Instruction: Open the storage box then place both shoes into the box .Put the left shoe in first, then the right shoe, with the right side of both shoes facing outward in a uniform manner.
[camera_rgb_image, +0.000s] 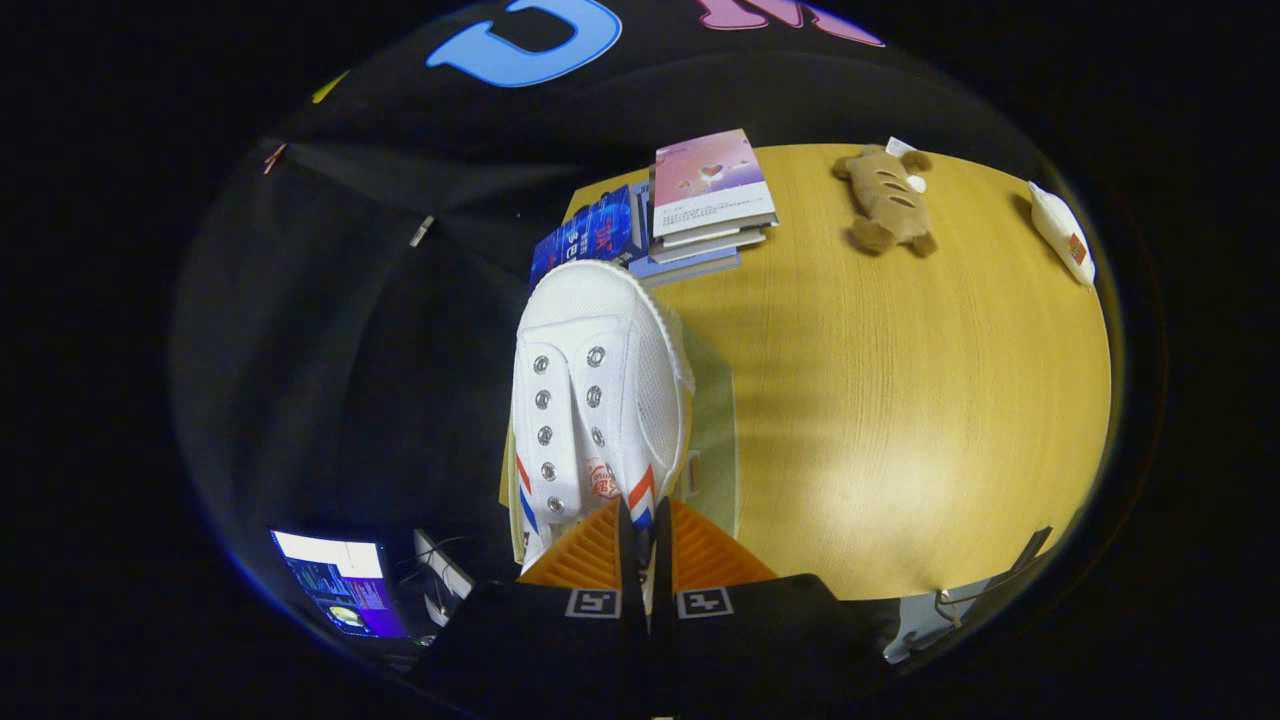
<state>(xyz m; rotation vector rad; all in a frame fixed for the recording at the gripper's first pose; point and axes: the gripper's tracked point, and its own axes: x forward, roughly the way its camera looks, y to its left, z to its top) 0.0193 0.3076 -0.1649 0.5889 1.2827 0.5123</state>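
A white canvas shoe (600, 380) with metal eyelets and red and blue stripes points away from me, toe toward the books. My gripper (640, 545) is shut on the shoe's rim at its heel end, the thin wall pinched between the two fingers. The shoe hangs over a pale green, box-like thing (715, 420) at the left edge of the wooden table (900, 420). Most of that thing is hidden by the shoe, and I cannot tell whether it is open.
A stack of books (710, 195) and a blue pack (590, 235) lie beyond the shoe's toe. A brown plush toy (888, 200) and a white object (1062, 235) sit at the table's far side. A lit screen (340, 585) stands low to the left, off the table.
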